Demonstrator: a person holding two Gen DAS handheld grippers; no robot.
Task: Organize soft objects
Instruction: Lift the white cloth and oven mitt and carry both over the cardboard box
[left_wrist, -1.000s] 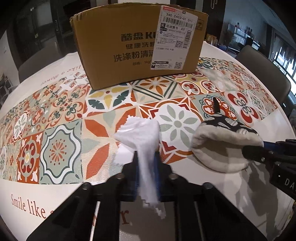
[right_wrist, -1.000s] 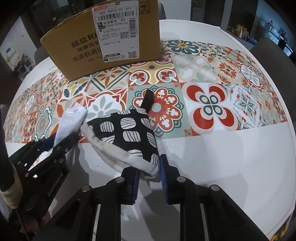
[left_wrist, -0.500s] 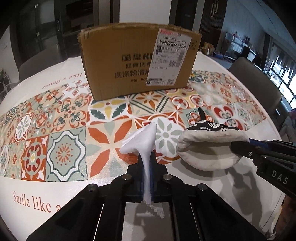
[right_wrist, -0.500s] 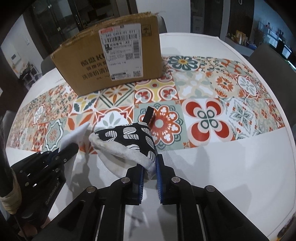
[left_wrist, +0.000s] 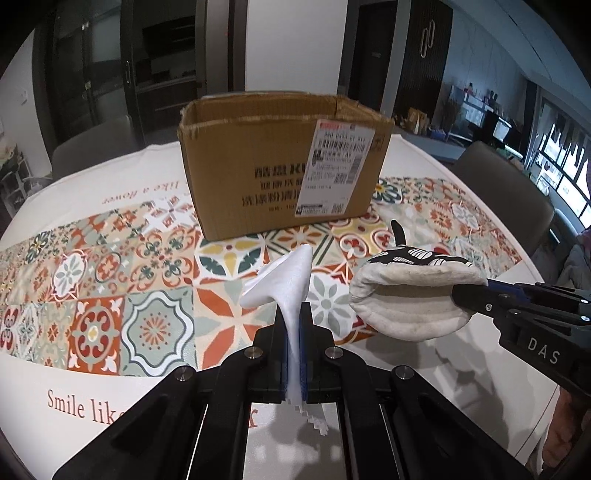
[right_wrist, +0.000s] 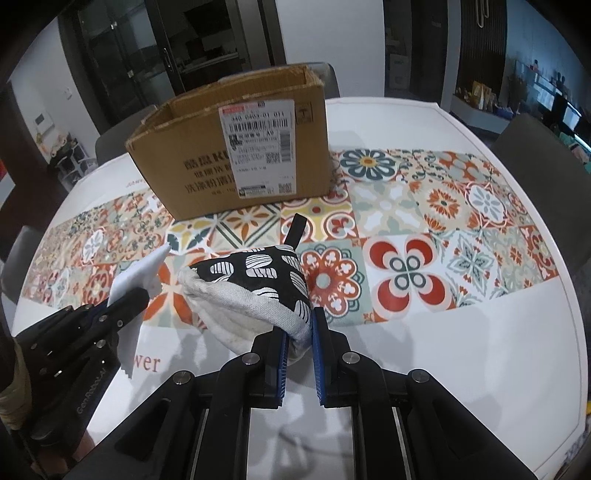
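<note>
Both tools are loaded. Low in the centre of the left wrist view, the left tool (left_wrist: 294, 347) has its pads pressed together on a white cloth (left_wrist: 284, 284), which stands up from the grip in a limp fold, with a ragged tail hanging below the pads. The right tool (right_wrist: 298, 350) pinches one edge of a padded oven mitt (right_wrist: 258, 288), black with a white leaf print on top and pale quilted fabric beneath; the rest of the mitt juts forward unsupported above the bench (right_wrist: 480, 332). The open cardboard box (left_wrist: 284, 166) stands on the patterned tablecloth (left_wrist: 110, 295) in the upper middle of both frames, well apart from both items, and is the likely destination.

The mitt looks the riskier load: it is thick and held only at one edge, so a quick swing could let it droop and pull free of the pads, or catch on the box's near wall. The cloth is light, and its trailing tail could drape over the box rim instead of dropping inside. The two tools are close side by side, so they may collide at the opening.

Only the right wrist view shows the mitt's printed top and some of the box's inner wall. The left wrist view alone shows the mitt's pale underside.
</note>
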